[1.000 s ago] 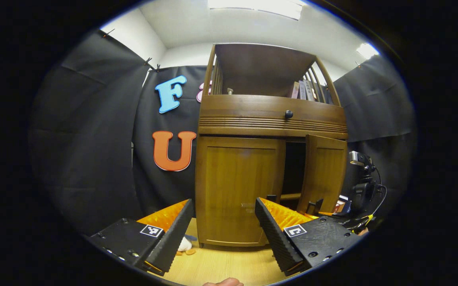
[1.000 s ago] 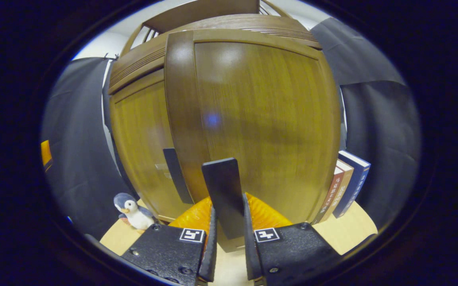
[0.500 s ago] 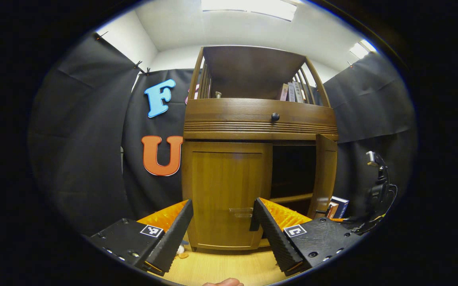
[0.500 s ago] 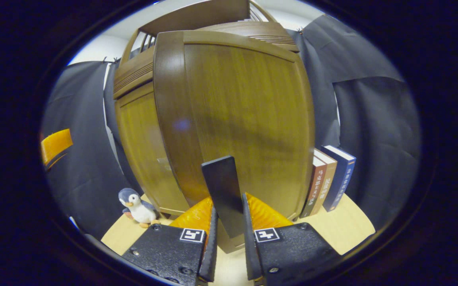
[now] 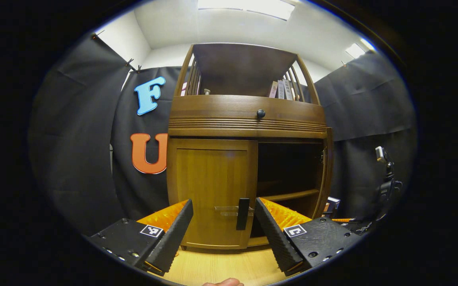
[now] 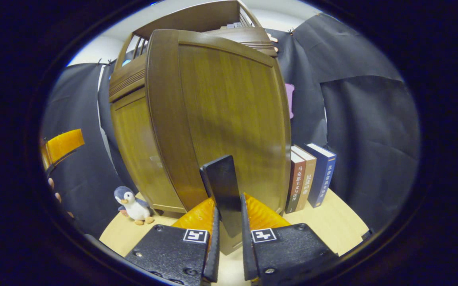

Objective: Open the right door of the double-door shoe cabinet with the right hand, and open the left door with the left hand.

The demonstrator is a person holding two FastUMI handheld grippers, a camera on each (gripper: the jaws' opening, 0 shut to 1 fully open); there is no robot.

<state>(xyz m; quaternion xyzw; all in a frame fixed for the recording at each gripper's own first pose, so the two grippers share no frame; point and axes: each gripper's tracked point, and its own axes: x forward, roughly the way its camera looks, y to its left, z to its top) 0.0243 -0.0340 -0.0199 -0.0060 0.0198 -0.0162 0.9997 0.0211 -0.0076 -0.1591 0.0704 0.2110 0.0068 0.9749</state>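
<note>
- The shoe cabinet (image 5: 249,119) stands tall against the black cloth, straight ahead in the left gripper view, on a pale wooden surface (image 5: 221,268).
- Its right door (image 6: 229,115) is swung wide open; in the right gripper view its wood panel looms close and upright, and in the left gripper view it shows edge-on at the cabinet's right side, with the dark interior and an inner shelf (image 5: 288,194) exposed.
- The left door (image 5: 211,190) sits flush and closed, its dark vertical handle (image 5: 243,213) near the door's inner edge, low down.
- The right gripper (image 6: 228,222) is clenched on the right door's handle (image 6: 223,190), a dark flat bar standing upright between the two fingers, both pressing on it.
- The left gripper (image 5: 223,222) is released, fingers spread wide; it hangs in front of the left door, apart from it, with the door's handle framed between the fingers, nearer the right one.
- A drawer front with a small round knob (image 5: 261,114) runs across above the doors, and an open railed shelf on top carries a few books (image 5: 281,89).
- Three more books (image 6: 310,176) stand upright on the surface just beside the open door's far edge, in the right gripper view.
- A small plush penguin (image 6: 131,204) sits on the surface near the cabinet's lower left corner.
- At the far left of the right gripper view, the other gripper's finger and the fingertips of a hand (image 6: 56,194) peek in.
</note>
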